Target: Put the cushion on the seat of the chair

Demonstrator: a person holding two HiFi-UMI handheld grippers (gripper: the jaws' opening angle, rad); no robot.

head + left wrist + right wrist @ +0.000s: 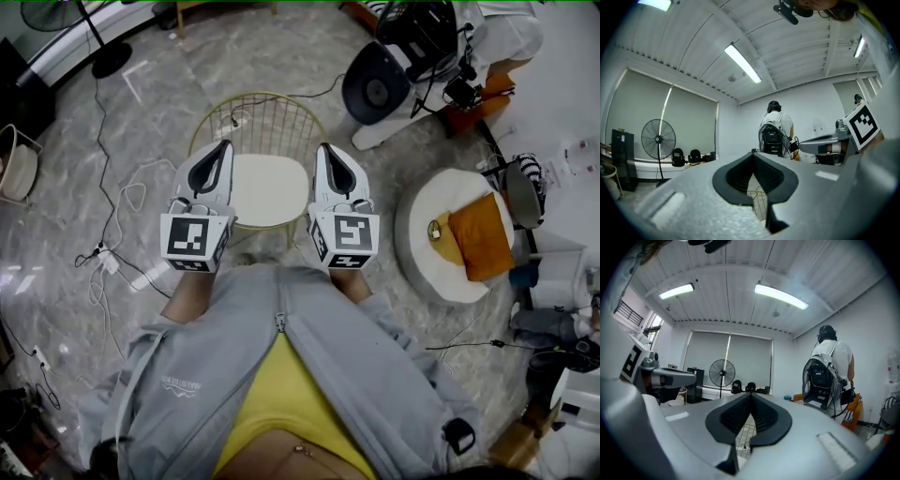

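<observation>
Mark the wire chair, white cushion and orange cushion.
wire chair point(263, 120), head view, on its backrest wires.
white cushion point(270, 187), head view, centre of its top.
orange cushion point(481, 236), head view, middle of its upper face.

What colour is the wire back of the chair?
The wire back is gold, clearest in the head view.
</observation>
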